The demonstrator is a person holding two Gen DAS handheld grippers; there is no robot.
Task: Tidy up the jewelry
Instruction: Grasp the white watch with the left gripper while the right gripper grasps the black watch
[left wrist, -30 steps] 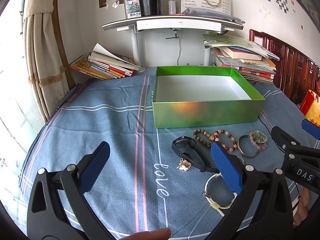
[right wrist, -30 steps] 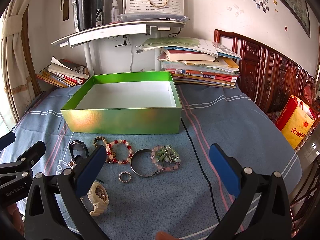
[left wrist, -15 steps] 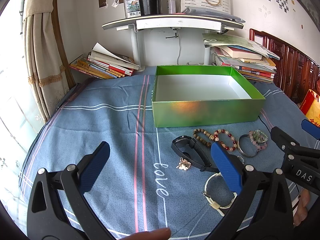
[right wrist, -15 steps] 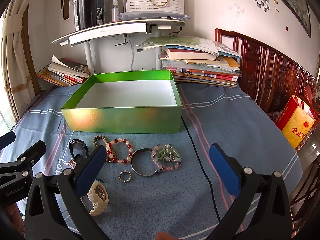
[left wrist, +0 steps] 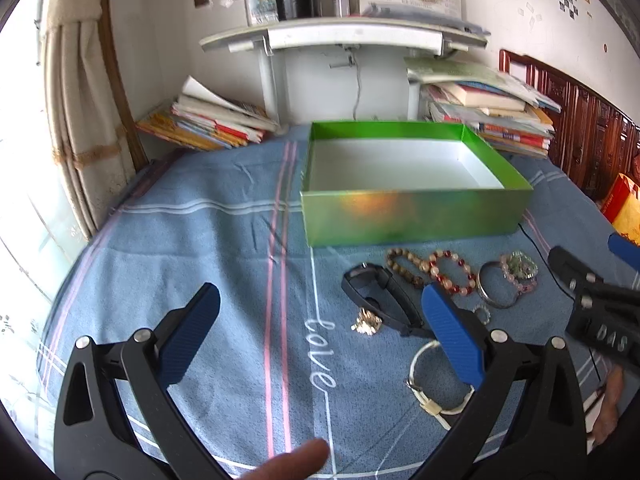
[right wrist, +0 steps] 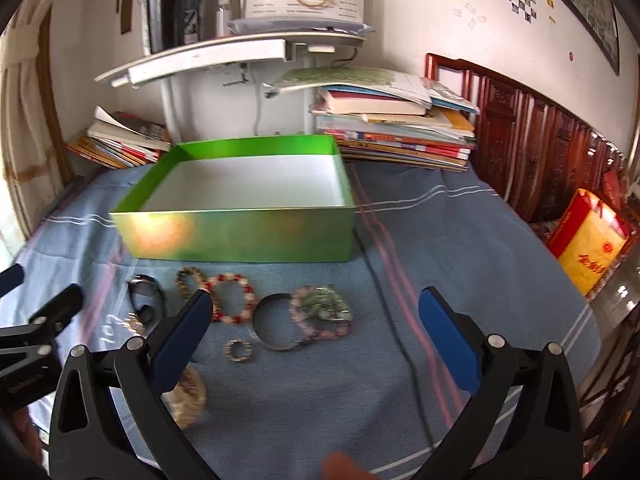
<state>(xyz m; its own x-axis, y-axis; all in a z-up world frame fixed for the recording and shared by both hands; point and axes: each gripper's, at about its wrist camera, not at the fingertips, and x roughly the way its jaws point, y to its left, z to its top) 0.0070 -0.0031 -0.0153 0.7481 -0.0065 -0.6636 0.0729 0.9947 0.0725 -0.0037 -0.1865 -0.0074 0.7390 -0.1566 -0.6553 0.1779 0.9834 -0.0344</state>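
Observation:
An empty green box [left wrist: 412, 216] [right wrist: 240, 236] stands on the blue cloth. In front of it lie a brown bead bracelet [left wrist: 404, 262] [right wrist: 188, 280], a red bead bracelet [left wrist: 454, 272] [right wrist: 234, 298], a metal bangle [left wrist: 494, 294] [right wrist: 276, 326], a pink and green bracelet [left wrist: 518, 270] [right wrist: 324, 310], a small ring [right wrist: 237, 351], a black watch [left wrist: 380, 298], a gold trinket [left wrist: 366, 322] and a white watch [left wrist: 436, 392] [right wrist: 186, 394]. My left gripper [left wrist: 320, 320] is open and empty above the cloth, left of the jewelry. My right gripper [right wrist: 316, 316] is open and empty above the bangle.
Stacks of books [left wrist: 208, 124] [right wrist: 396, 128] lie behind the box under a white shelf [right wrist: 232, 54]. A black cable [right wrist: 400, 344] runs across the cloth. A red and yellow bag [right wrist: 588, 244] and a wooden headboard [right wrist: 540, 140] are at the right.
Both grippers have moved forward toward the jewelry and the box; both views are blurred by the motion. The jewelry has not moved.

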